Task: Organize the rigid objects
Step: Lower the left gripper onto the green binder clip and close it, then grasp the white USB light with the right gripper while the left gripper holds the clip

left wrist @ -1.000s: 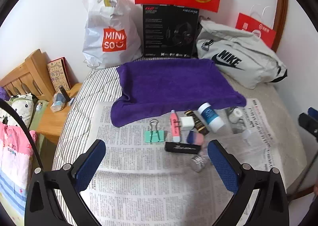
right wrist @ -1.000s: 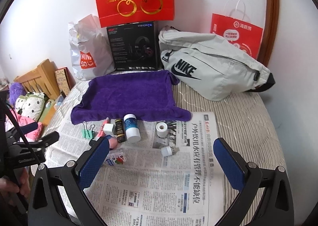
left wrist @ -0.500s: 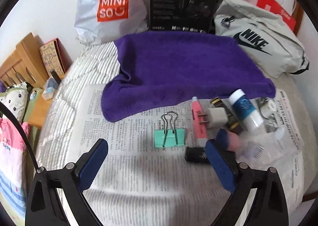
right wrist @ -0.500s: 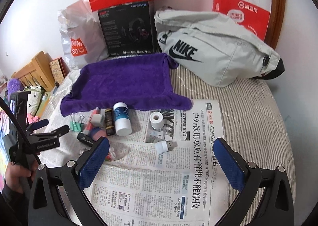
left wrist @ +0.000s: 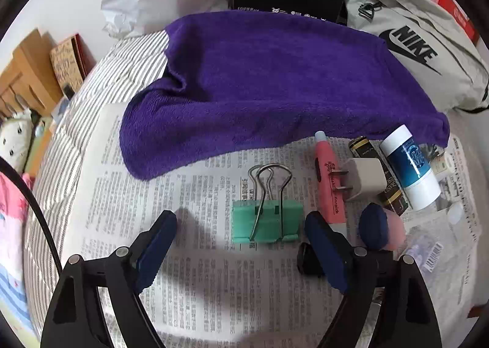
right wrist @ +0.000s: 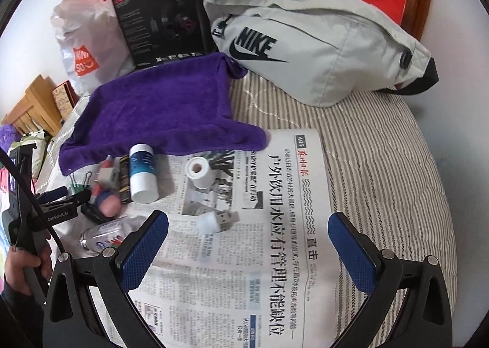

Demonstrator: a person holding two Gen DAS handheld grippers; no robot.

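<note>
Our left gripper [left wrist: 241, 225] has dropped low over the newspaper [left wrist: 214, 271] since a second ago, and its spread, empty fingers now bracket the green binder clip [left wrist: 267, 221], which lies flat with its wire handles pointing toward the purple towel [left wrist: 275, 79]. We judge the clip is the first object we mean to collect. Its right finger sits just beside the pink tube [left wrist: 328, 183] and a black item behind it, so room on that side is tight; the left side is bare paper. Just beyond lie the white plug adapter [left wrist: 365, 179], a dark bar and the blue-labelled bottle [left wrist: 409, 170], packed close together.

Our right gripper [right wrist: 247, 236] has also crept forward; it hangs wide open, gripping nothing, above the white USB stick [right wrist: 217, 221]. Past that stands the small white roll [right wrist: 200, 172], with clear paper around both. Farther off, the towel offers open landing room before the bags at the wall.
</note>
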